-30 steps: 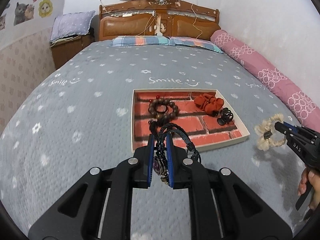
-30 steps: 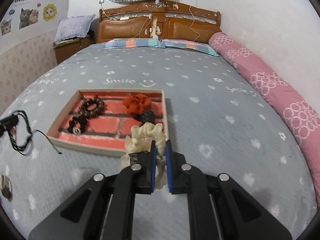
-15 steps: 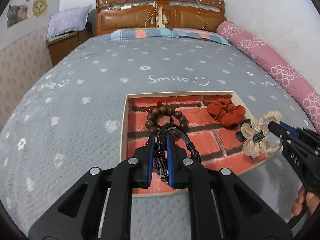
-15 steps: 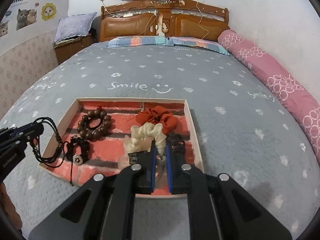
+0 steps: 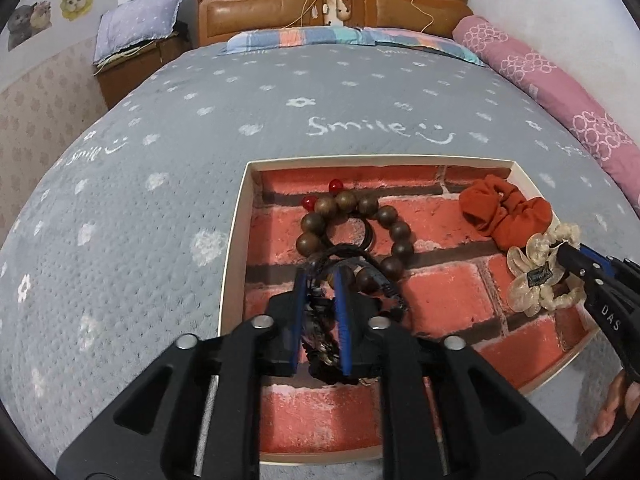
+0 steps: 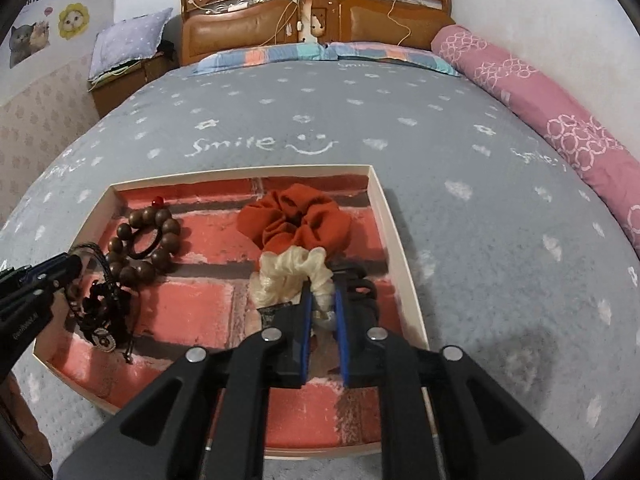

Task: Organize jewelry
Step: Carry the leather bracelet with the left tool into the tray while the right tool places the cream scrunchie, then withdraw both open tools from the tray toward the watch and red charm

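A shallow white-rimmed tray (image 5: 236,240) with a red brick-pattern floor lies on the grey bed; it also shows in the right wrist view (image 6: 396,240). My left gripper (image 5: 320,280) is shut on a black cord bracelet (image 5: 344,252), low over the tray's left part, just in front of a brown wooden bead bracelet (image 5: 392,224). My right gripper (image 6: 322,286) is shut on a cream scrunchie (image 6: 284,272), low over the tray's right part, next to an orange scrunchie (image 6: 296,220). A black hair clip (image 6: 360,284) lies partly hidden beside the right fingers.
The grey bedspread (image 5: 160,160) spreads around the tray. A pink bolster (image 5: 560,92) lies along the right wall. A wooden headboard (image 5: 280,4) and pillows are at the far end. A wooden nightstand (image 5: 132,60) stands at the far left.
Both grippers have moved forward and down over the tray with their loads. The tray now fills more of each view. Both stay shut.
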Action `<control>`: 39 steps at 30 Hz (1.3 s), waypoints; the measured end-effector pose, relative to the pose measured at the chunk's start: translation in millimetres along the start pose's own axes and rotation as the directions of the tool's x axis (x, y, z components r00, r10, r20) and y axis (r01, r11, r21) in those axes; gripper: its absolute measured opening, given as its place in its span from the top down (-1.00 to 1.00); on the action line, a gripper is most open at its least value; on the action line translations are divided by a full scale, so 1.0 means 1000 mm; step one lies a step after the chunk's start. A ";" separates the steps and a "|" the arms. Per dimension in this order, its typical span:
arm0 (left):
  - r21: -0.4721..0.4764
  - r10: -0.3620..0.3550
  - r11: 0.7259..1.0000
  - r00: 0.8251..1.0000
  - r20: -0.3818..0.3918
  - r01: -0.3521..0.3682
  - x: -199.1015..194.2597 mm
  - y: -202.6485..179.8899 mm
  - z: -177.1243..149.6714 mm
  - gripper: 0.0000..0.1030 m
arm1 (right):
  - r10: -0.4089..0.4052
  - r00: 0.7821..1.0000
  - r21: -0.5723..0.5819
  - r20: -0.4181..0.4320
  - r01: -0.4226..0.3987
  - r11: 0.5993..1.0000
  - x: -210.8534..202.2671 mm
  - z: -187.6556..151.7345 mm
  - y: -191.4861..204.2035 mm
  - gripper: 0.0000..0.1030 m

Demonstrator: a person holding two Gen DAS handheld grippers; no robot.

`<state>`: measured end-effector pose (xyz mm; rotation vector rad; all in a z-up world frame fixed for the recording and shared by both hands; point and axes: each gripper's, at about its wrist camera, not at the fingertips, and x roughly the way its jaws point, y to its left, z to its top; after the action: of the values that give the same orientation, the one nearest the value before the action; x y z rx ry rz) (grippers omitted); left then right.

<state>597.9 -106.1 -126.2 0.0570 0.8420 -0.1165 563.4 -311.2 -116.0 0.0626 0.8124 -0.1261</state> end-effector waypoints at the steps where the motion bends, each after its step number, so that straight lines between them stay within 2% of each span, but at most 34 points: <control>1: -0.002 -0.004 1.000 1.000 -0.003 0.004 0.000 0.001 -0.001 0.36 | -0.007 1.000 -0.020 -0.005 0.007 1.000 -0.001 -0.001 0.003 0.58; 2: 0.001 -0.004 1.000 1.000 -0.009 0.004 0.000 0.000 -0.003 0.10 | -0.009 1.000 -0.031 -0.009 0.009 0.999 -0.001 -0.001 0.005 0.30; 3: 0.006 0.002 1.000 1.000 -0.007 -0.002 -0.001 0.000 -0.004 -0.04 | -0.016 1.000 -0.036 -0.015 0.016 0.999 -0.001 -0.002 0.007 0.14; 4: 0.013 0.013 1.000 1.000 0.000 -0.013 -0.004 -0.001 -0.005 -0.10 | -0.020 1.000 -0.035 -0.014 0.019 0.999 -0.003 -0.002 0.008 -0.08; 8: 0.017 0.005 1.000 1.000 0.022 -0.005 -0.024 0.002 -0.005 -0.40 | -0.027 1.000 -0.033 0.011 0.027 0.999 -0.019 -0.002 0.007 -0.39; 12: -0.005 -0.019 1.000 0.997 0.071 0.019 -0.057 0.012 -0.001 -0.75 | -0.034 0.999 -0.046 0.042 0.036 0.998 -0.046 0.000 0.005 -0.56; 16: -0.031 -0.038 0.999 0.994 0.100 0.041 -0.093 0.030 -0.005 -0.89 | -0.032 0.997 -0.052 0.066 0.035 0.998 -0.077 -0.005 0.003 -0.72; 22: -0.071 -0.037 0.996 0.994 0.101 0.044 -0.146 0.068 -0.026 -0.90 | -0.020 0.996 -0.072 0.083 0.026 0.997 -0.124 -0.026 0.007 -0.74; 25: -0.065 -0.012 0.998 0.994 0.109 0.020 -0.170 0.085 -0.038 -0.90 | -0.007 0.997 -0.058 0.079 0.011 0.998 -0.141 -0.037 0.007 -0.74; 28: -0.026 0.045 0.999 0.992 0.117 -0.042 -0.197 0.105 -0.057 -0.90 | 0.022 0.996 -0.047 0.091 -0.017 0.999 -0.159 -0.049 0.009 -0.74; 34: -0.060 0.054 0.997 0.992 0.110 -0.048 -0.228 0.146 -0.101 -0.90 | 0.032 0.996 -0.024 0.087 -0.030 0.999 -0.178 -0.077 0.018 -0.74; 39: -0.073 0.076 0.995 0.992 0.099 -0.069 -0.236 0.164 -0.137 -0.90 | 0.032 0.996 -0.039 0.080 -0.029 0.999 -0.185 -0.099 0.029 -0.74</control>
<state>361.2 88.5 -40.0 0.0162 0.7403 -0.0214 370.5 -256.2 -49.5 0.0343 0.7330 -0.0843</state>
